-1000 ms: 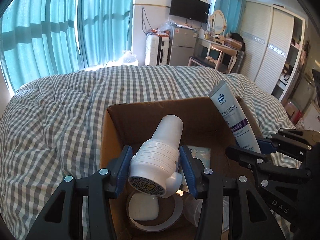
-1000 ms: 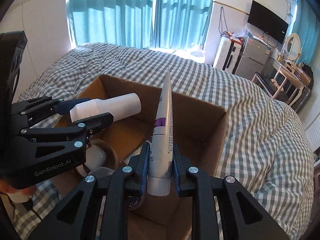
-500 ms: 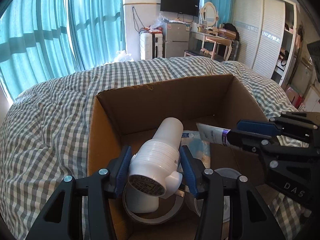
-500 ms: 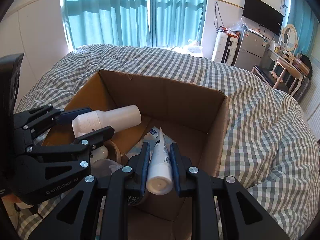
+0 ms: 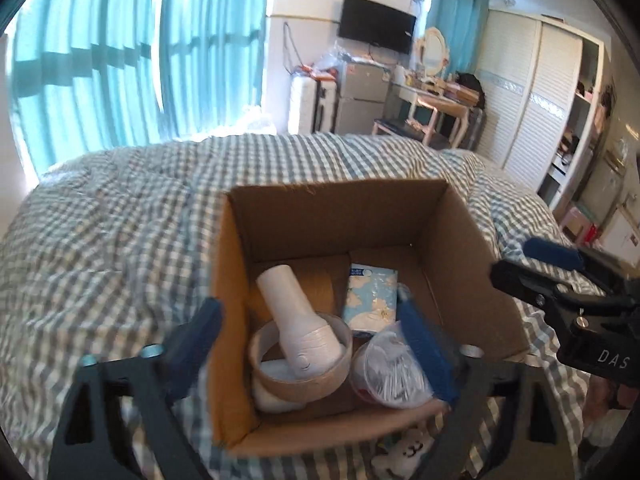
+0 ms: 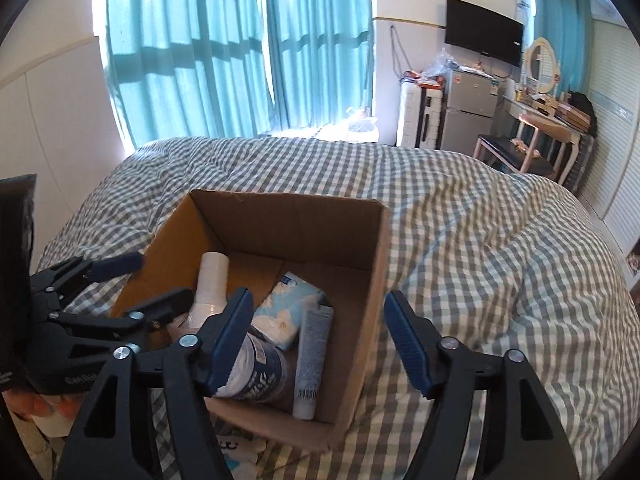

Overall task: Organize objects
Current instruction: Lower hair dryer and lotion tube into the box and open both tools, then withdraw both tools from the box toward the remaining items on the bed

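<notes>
Both hand-held grippers opening, empty, left point(image 5: 308, 340), right point(image 6: 320, 336), above cardboard box point(image 6: 372, 280), checked duvet point(image 6: 480, 220)

Teal curtains point(image 6: 240, 48), wall television point(image 6: 484, 36), white wardrobe point(image 5: 532, 92).

A lived-in bedroom in a home
A bed point(image 6: 460, 216) under a grey-and-white checked quilt fills the room, with teal curtains point(image 6: 224, 52) at the window, a wall-mounted television point(image 6: 484, 30), a small fridge point(image 6: 470, 110), a dressing table with an oval mirror point(image 6: 542, 66) and a louvred white wardrobe point(image 5: 532, 96)
</notes>
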Action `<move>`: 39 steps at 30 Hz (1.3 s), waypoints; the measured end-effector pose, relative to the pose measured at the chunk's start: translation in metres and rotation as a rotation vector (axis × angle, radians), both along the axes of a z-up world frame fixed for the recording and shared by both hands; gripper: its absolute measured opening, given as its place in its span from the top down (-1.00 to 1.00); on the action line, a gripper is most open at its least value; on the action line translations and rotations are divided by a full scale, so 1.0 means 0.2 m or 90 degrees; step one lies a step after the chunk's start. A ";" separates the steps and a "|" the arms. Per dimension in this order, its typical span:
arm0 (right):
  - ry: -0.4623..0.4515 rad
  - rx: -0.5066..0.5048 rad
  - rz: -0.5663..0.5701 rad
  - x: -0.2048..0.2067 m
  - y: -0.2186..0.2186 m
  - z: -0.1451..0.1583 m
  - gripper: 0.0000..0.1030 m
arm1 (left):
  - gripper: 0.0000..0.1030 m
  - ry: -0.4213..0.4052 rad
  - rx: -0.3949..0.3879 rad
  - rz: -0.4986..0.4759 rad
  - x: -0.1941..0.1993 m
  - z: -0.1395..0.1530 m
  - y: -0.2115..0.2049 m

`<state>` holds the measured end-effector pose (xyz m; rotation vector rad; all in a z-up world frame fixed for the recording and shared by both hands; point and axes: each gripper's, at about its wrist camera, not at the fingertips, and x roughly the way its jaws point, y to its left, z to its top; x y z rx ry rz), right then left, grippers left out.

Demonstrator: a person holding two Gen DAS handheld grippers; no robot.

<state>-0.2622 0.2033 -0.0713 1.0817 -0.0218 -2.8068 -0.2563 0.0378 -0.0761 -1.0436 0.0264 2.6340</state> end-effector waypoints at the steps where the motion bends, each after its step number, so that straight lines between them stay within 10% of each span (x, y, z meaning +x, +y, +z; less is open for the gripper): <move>1: -0.002 -0.012 -0.007 0.04 0.02 0.01 -0.40 | -0.91 0.007 0.003 0.014 0.04 0.03 -0.02; 18: 0.064 0.028 -0.062 0.64 -0.04 0.33 -0.94 | -1.00 0.019 -0.002 0.140 0.57 0.36 -0.33; 39: -0.157 0.039 0.035 0.63 -0.24 -0.42 -0.94 | -1.00 -0.114 -0.029 0.127 0.70 -0.31 -0.31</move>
